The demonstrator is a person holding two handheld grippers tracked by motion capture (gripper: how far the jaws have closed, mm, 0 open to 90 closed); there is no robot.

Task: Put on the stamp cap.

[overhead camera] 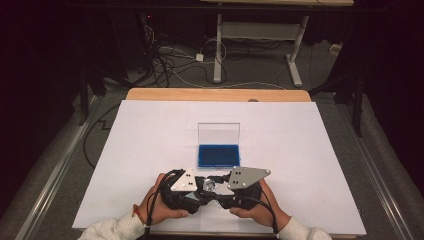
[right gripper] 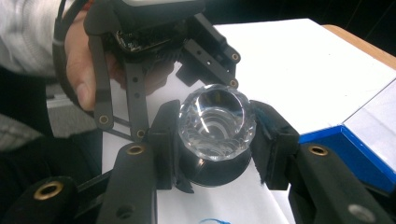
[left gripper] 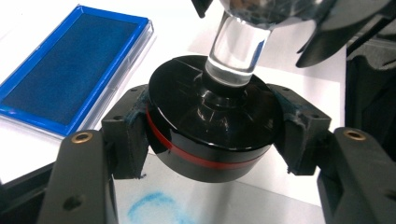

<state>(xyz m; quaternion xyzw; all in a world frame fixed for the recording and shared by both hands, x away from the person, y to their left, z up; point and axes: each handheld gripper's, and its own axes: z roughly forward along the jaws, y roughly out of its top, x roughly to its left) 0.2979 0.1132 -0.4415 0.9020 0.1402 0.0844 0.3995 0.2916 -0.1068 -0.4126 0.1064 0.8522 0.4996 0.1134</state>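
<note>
A: Status of the stamp (left gripper: 210, 126)? We log it held off the paper (overhead camera: 150, 150), near the table's front edge, black base clamped between the left gripper (left gripper: 212, 140) jaws.

B: Confirmed. The right gripper (right gripper: 215, 140) is closed on its clear crystal knob (right gripper: 217, 122). The ink pad (overhead camera: 218, 155) lies open just beyond, lid up.

A: Progress?

B: A faint blue ring (left gripper: 156, 207) already marks the sheet below. We judge one imprint made; either re-inking or setting the stamp down remains.
</note>
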